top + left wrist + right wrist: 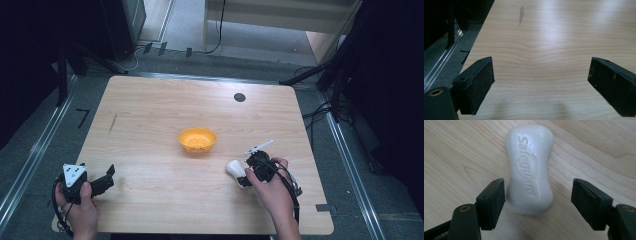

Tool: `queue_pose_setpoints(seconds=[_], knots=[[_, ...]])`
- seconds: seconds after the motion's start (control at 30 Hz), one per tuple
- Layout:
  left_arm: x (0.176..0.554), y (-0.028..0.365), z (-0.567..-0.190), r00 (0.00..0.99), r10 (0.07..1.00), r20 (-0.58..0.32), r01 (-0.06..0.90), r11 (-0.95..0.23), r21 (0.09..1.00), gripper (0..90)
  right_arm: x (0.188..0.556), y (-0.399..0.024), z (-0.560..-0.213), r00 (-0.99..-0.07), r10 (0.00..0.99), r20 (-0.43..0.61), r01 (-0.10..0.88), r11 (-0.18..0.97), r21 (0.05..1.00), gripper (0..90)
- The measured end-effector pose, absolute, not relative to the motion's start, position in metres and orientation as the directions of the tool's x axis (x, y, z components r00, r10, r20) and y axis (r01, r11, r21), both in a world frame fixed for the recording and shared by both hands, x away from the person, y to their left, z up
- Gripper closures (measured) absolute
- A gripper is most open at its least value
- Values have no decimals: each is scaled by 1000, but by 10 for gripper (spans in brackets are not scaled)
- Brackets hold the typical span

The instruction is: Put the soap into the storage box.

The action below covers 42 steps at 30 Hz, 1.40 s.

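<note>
White waisted soap bar point(530, 168) lies flat on wood surface point(456, 152), btwn wide-open right hand-held gripper point(537, 197) jaws. Prob. stiff, slick; grip narrow waist. Left hand-held gripper point(541, 82) wide, empty.

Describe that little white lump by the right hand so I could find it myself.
On the wooden table, look past the orange bowl toward the near right, where the right gripper sits. Between its open jaws lies a white bar of soap, flat on the wood. It is waisted like a peanut, with "Safeguard" pressed into its top.
</note>
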<state>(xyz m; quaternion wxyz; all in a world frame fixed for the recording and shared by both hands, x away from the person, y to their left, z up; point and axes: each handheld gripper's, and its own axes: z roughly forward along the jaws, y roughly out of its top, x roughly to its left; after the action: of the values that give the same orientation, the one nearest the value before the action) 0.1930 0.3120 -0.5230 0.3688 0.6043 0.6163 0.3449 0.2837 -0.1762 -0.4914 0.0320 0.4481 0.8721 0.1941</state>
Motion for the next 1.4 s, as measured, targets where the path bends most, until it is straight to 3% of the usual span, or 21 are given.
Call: queue_pose_setpoints(seconds=[0.1,0.63,0.67,0.8,1.4], knots=[[193,312,-523,0,999,-40,491,35,871,72,288,-168,-494,-603,788,125,769,532,355,341],[193,313,-523,1,999,-44,495,38,868,72,298,-153,-506,-623,776,95,759,572,312,417],[193,313,-523,2,999,-46,495,39,868,72,297,-150,-507,-641,764,77,744,593,309,471],[193,313,-523,4,999,-47,493,39,869,72,296,-146,-508,-663,748,33,717,623,313,477],[194,313,-523,5,999,-46,497,37,867,73,299,-158,-505,-724,689,43,656,668,351,499]])
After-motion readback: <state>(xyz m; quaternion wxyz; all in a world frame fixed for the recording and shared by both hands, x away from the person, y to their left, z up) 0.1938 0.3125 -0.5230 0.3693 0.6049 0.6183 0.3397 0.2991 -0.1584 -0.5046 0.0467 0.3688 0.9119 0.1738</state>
